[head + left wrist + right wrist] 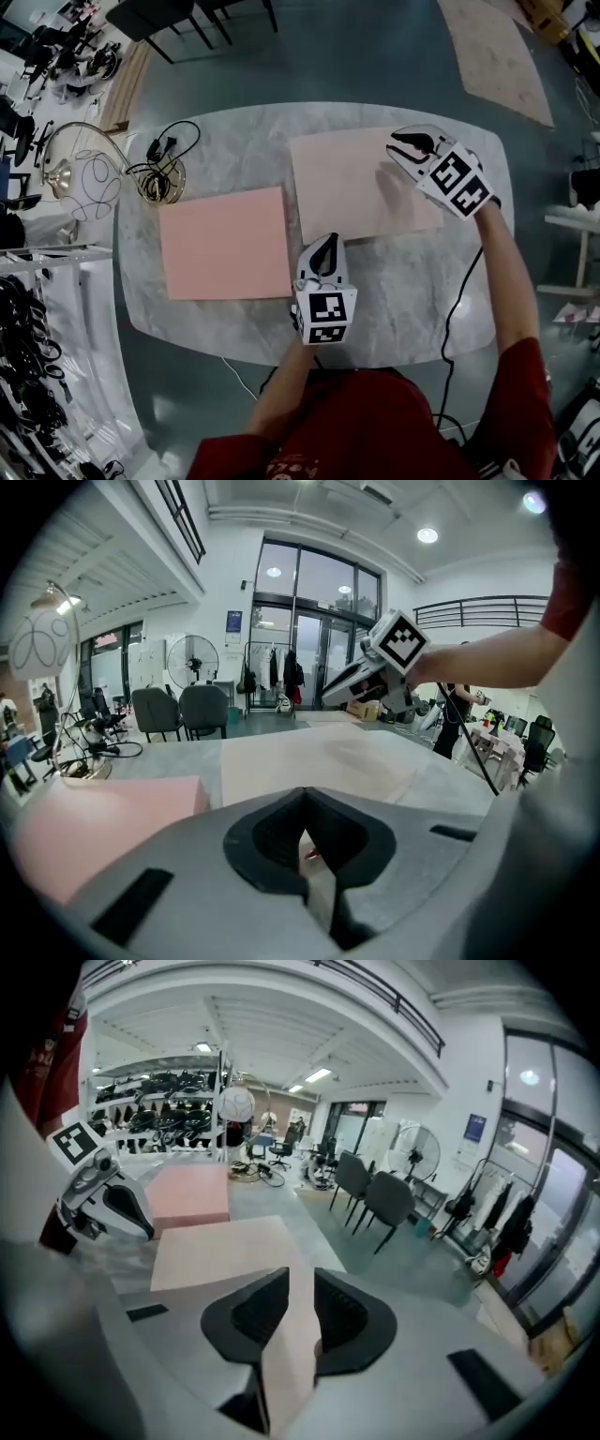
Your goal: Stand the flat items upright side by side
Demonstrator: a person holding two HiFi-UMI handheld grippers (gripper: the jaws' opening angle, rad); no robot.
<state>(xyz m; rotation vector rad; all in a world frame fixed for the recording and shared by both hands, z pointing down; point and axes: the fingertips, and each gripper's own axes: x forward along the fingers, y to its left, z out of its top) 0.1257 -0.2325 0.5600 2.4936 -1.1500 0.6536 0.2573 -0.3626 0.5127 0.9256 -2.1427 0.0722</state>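
My left gripper (325, 246) sits nearest, jaws clenched on nothing, its tips at the near edge of the pale panel (356, 183). The pink panel (225, 242) lies flat just to its left. A thin strip of bare table (394, 300) parts the two panels, and there is open marble on the near right. Farther out, my right gripper (398, 147) is over the pale panel's far right corner and hides it from me. Its jaws are slightly apart and released, with panel surface showing through the gap. I can't tell if they touch it. Cables (164, 155) crowd the far left rim.
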